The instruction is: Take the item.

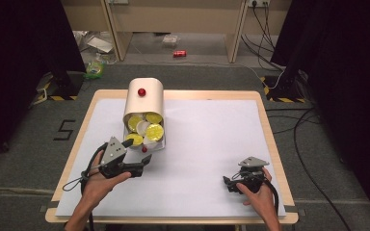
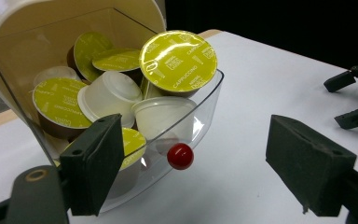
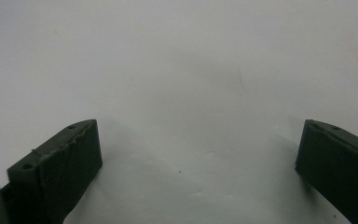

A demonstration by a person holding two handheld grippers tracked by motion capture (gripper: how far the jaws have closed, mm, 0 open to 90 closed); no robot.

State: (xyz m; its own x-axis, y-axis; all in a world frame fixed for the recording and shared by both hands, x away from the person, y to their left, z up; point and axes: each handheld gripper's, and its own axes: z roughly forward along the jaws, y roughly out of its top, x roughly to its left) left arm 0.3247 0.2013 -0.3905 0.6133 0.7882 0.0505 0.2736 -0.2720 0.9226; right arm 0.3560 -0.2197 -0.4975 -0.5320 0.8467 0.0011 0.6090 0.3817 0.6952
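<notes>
A cream-coloured, round-topped capsule dispenser (image 1: 145, 97) with a clear plastic front drawer (image 2: 200, 116) is seen standing on the white-covered wooden counter (image 1: 212, 144), towards its far left. The drawer is pulled open and is filled with yellow-foil-lidded coffee capsules (image 2: 178, 60) and white plastic capsules (image 2: 109, 95), heaped loosely; one yellow lid is read as "cappuccino". A small red round knob (image 2: 180, 156) is fixed to the drawer front, and a second red knob (image 1: 141, 92) is noted on the dispenser's cream body. The left claw (image 1: 146, 161) is held just in front of the drawer, jaws spread wide and grasping nothing; in the left gripper view the drawer knob is seen between the two black jaws, nearer the left one, and whether contact is made cannot be told. The right claw (image 1: 227, 183) is held low over bare white counter at the near right, well apart from the dispenser, its jaws likewise released and empty.
</notes>
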